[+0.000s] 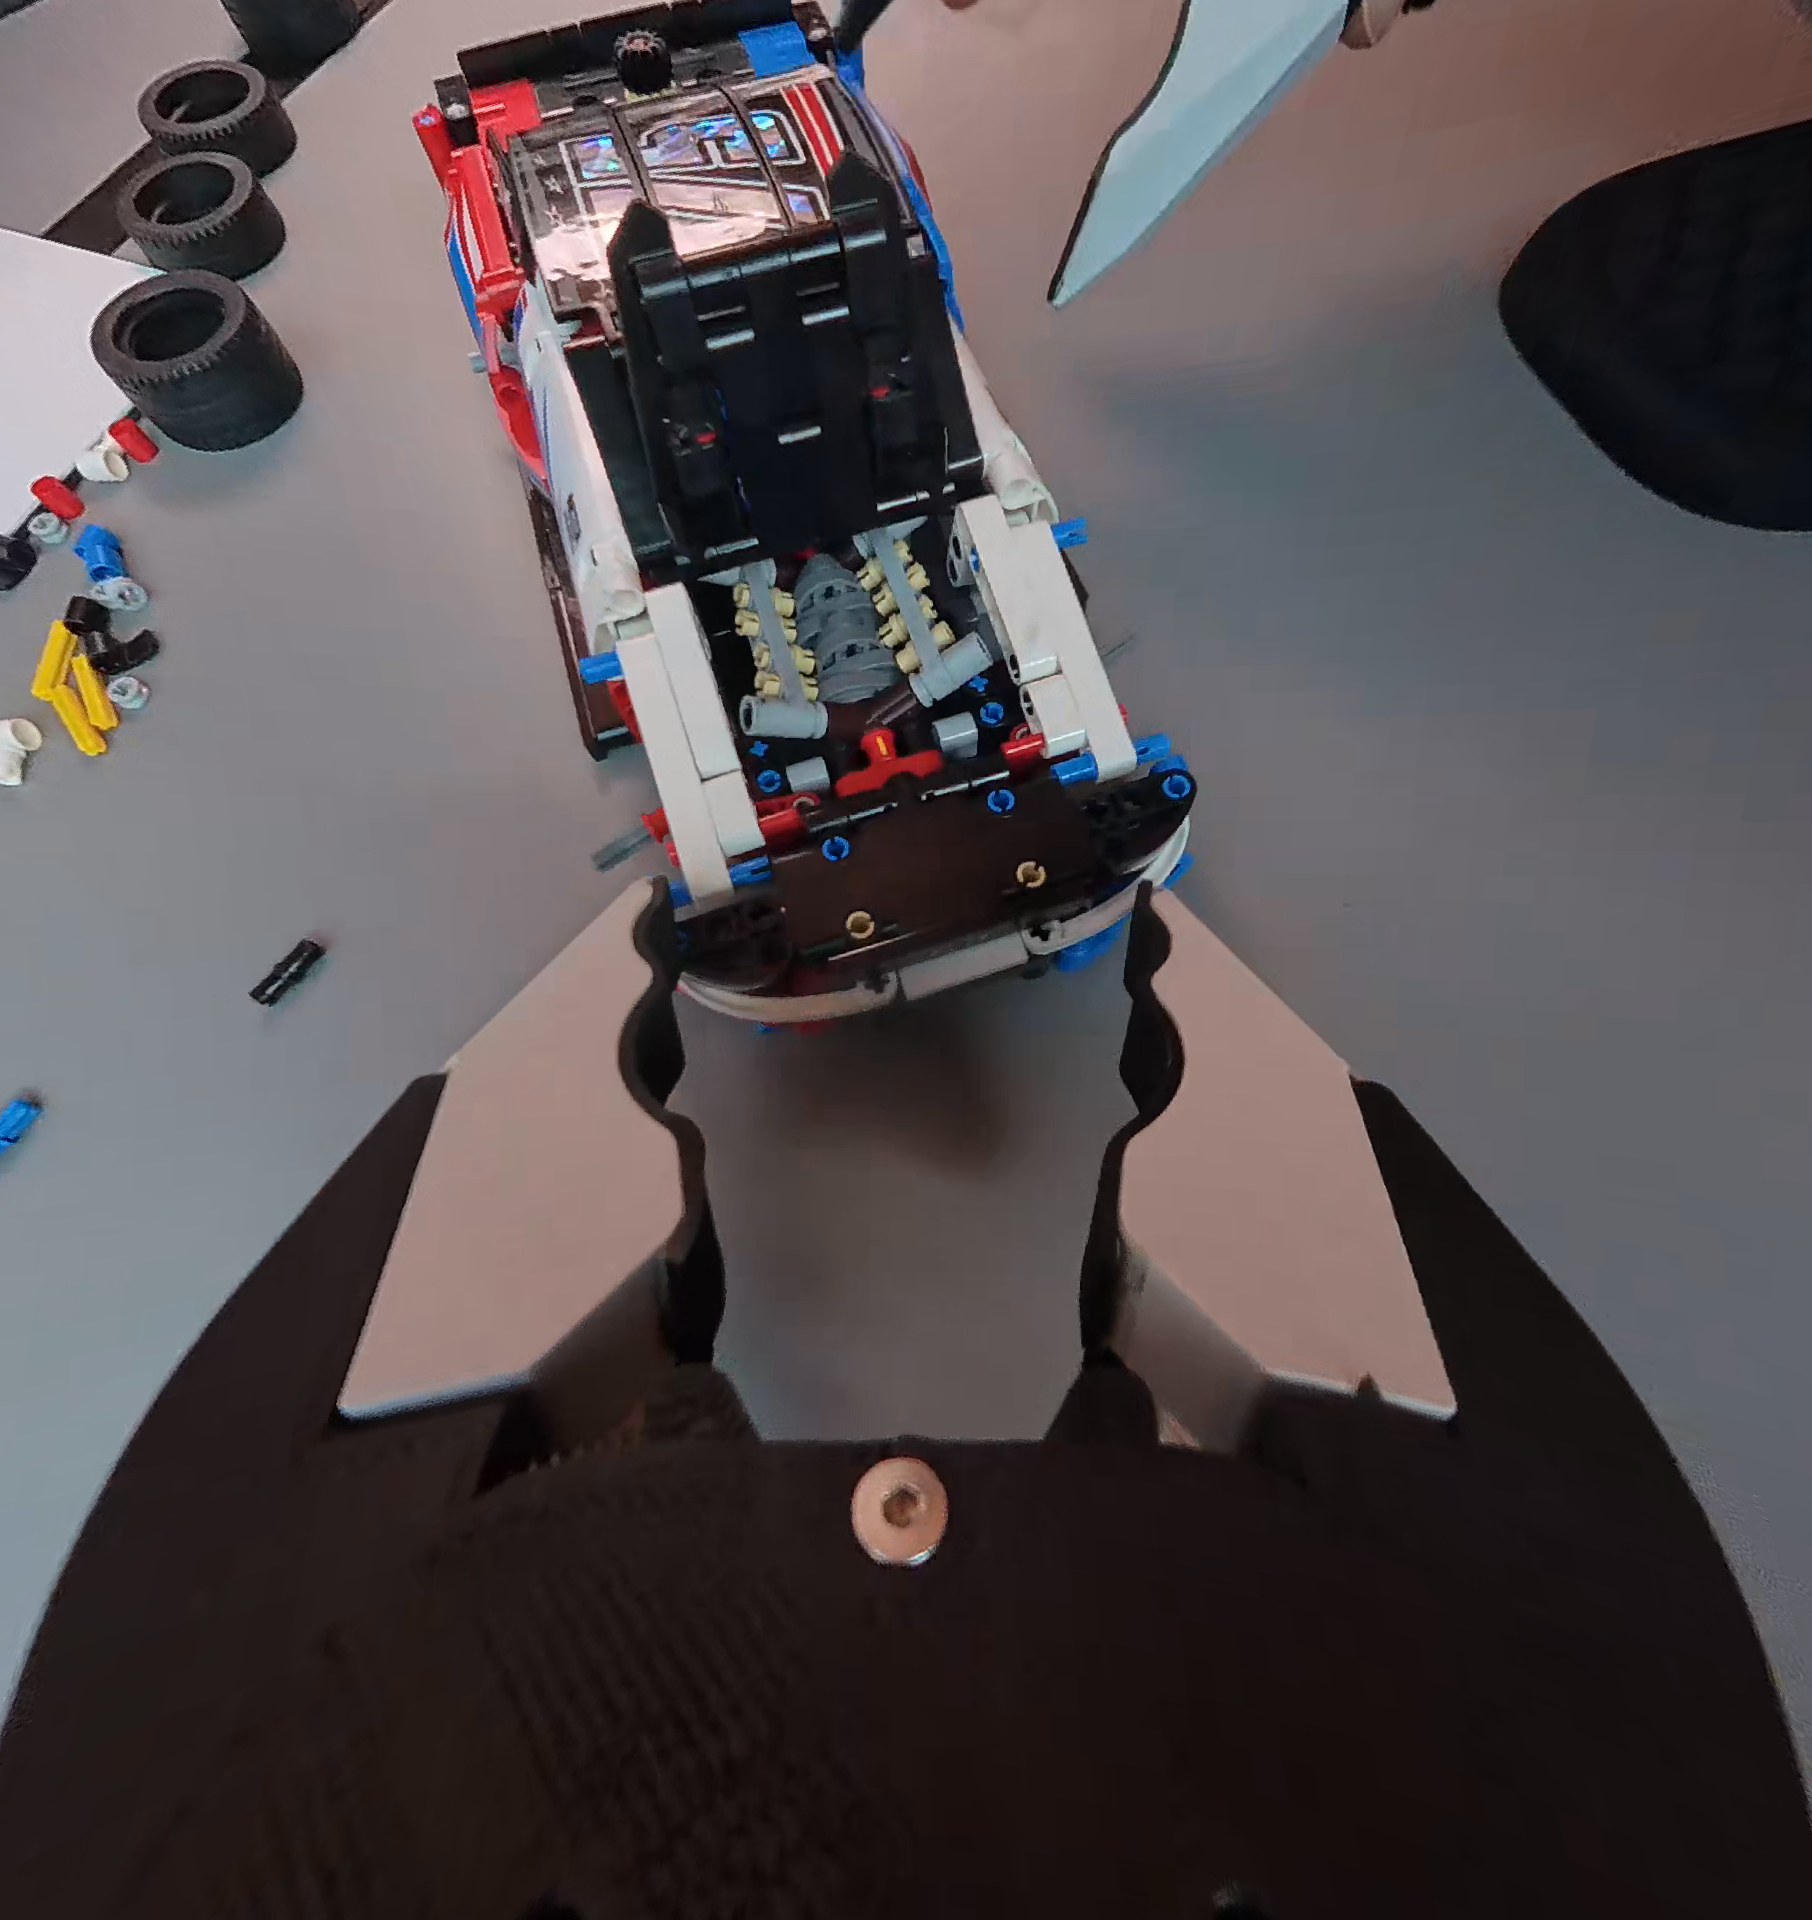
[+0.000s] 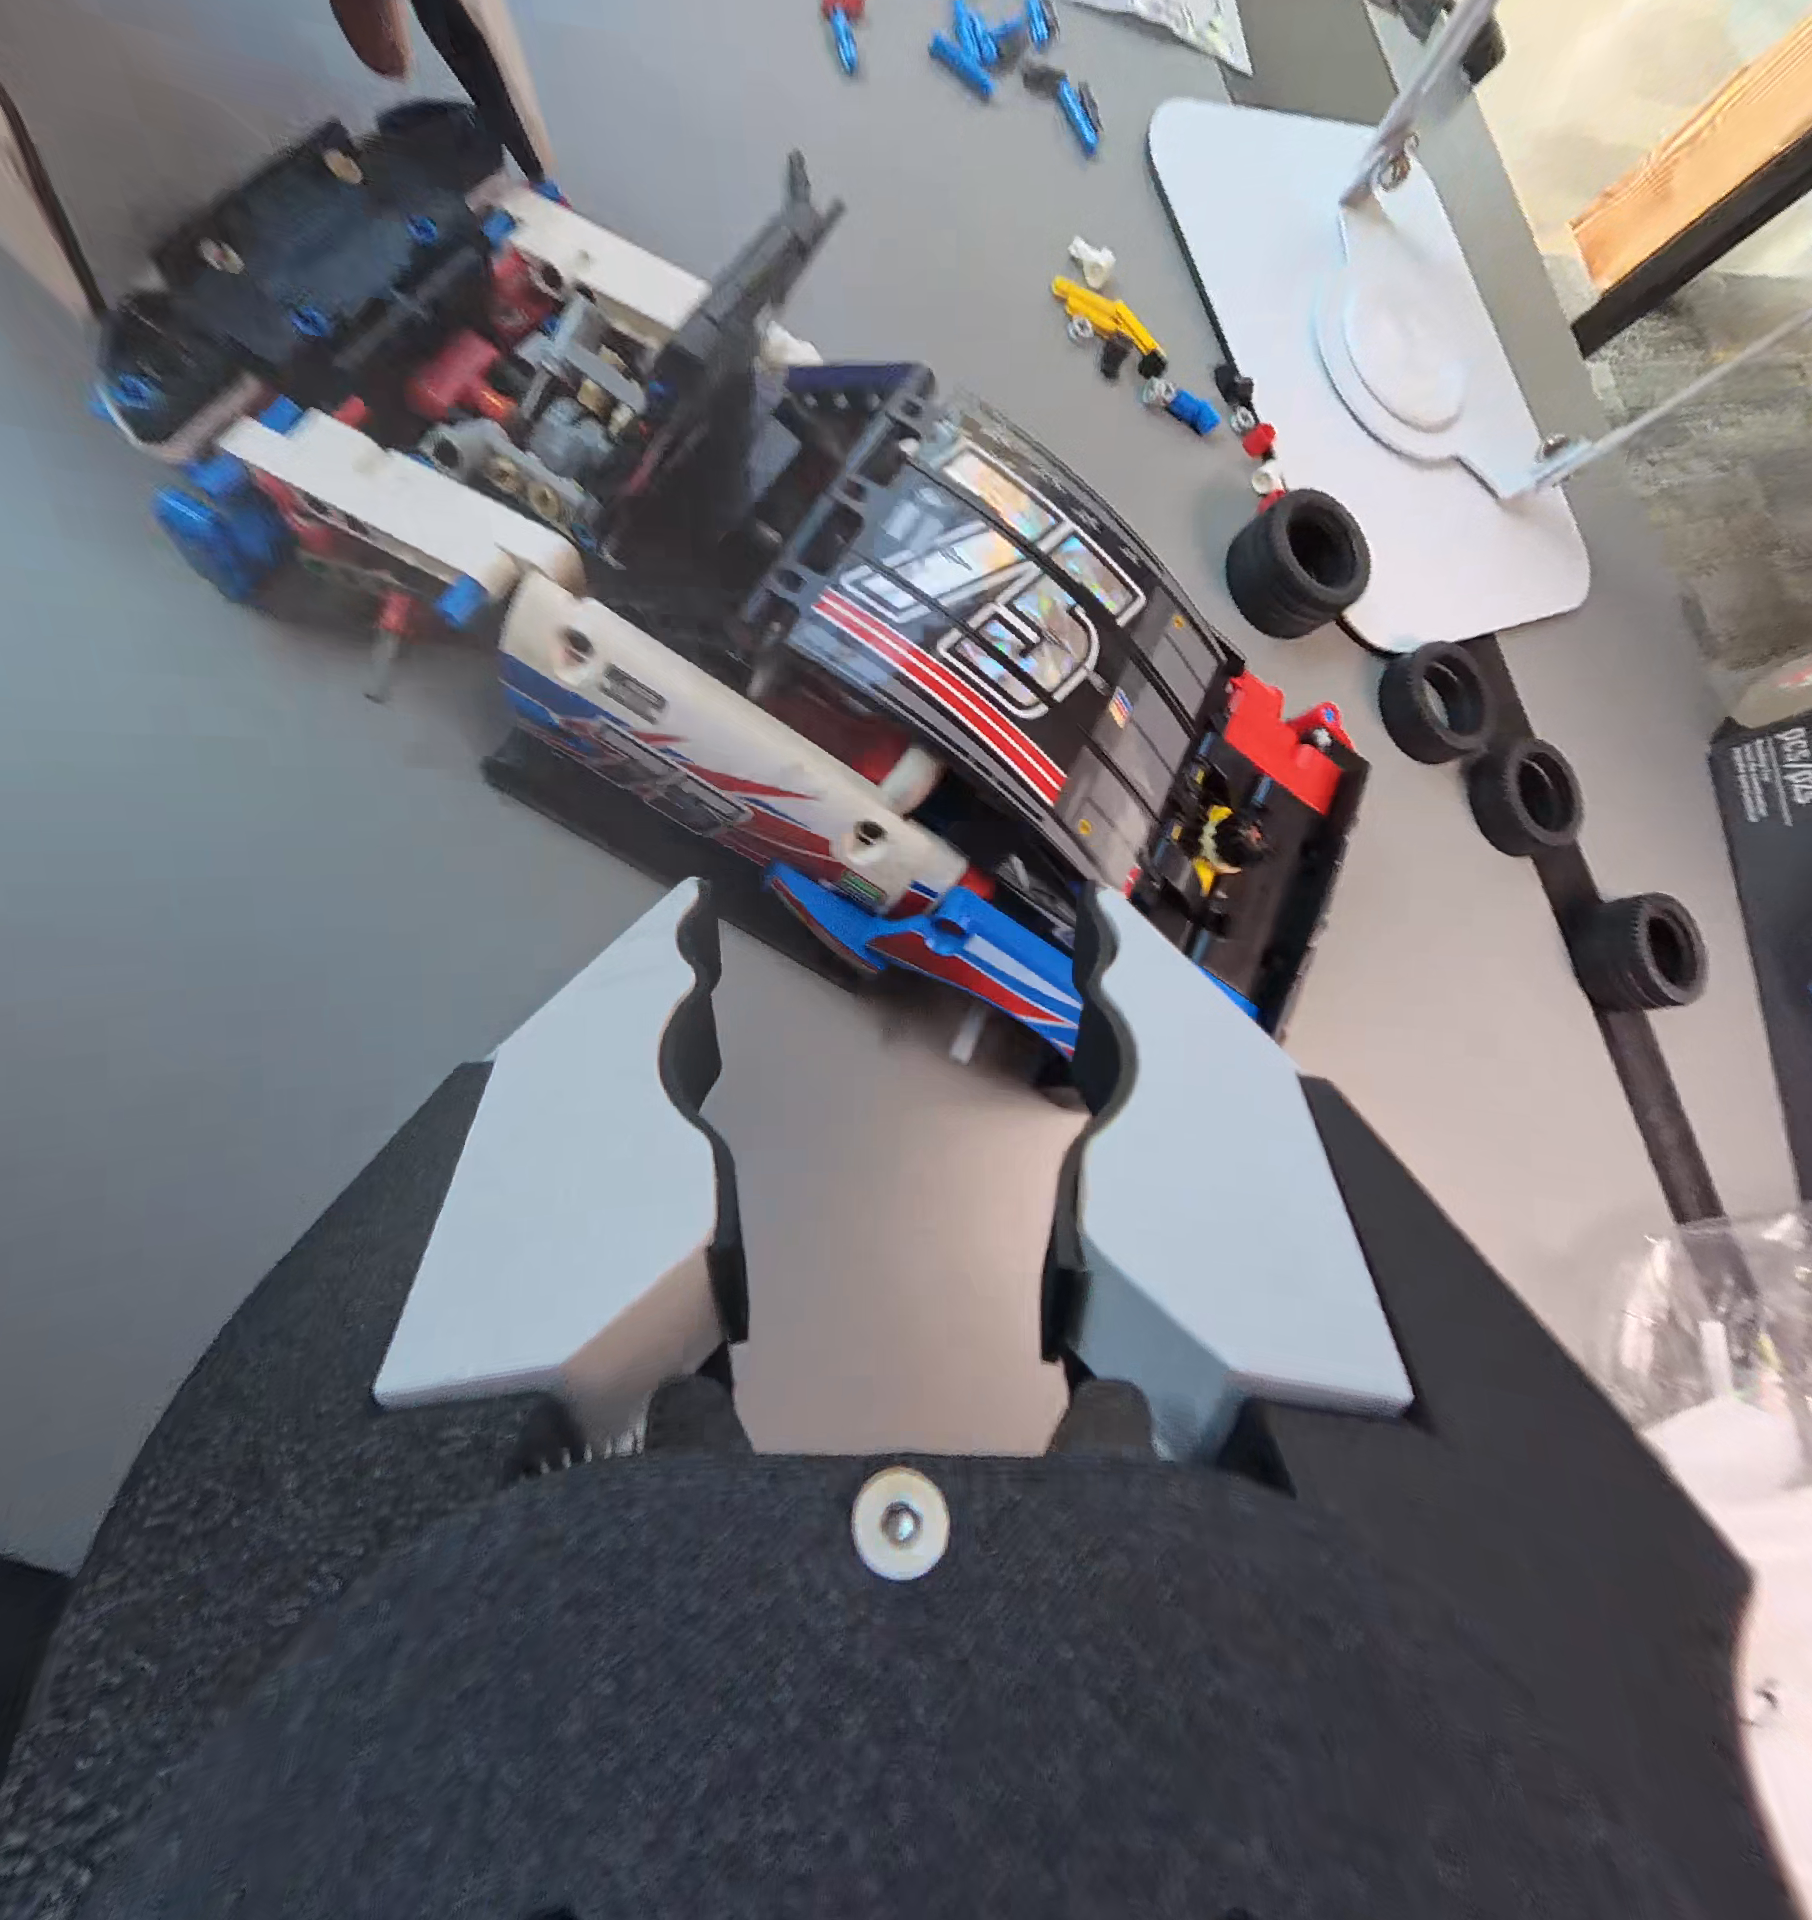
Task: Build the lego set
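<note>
Both my left tongs (image 1: pixel 897 925) and right tongs (image 2: pixel 897 935) gape wide, empty, at the lego car (image 1: pixel 798 499); its underside is hidden against the counter (image 1: pixel 1401 831), the right view blurred.

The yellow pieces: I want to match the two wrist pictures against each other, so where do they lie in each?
Left wrist view: yellow pieces at the left edge, midway up, on the grey table left of the lego car.
Right wrist view: yellow pieces upper right of centre, right of the car.
Shared landmark: the black tyre nearest them, by the white base plate.
</note>
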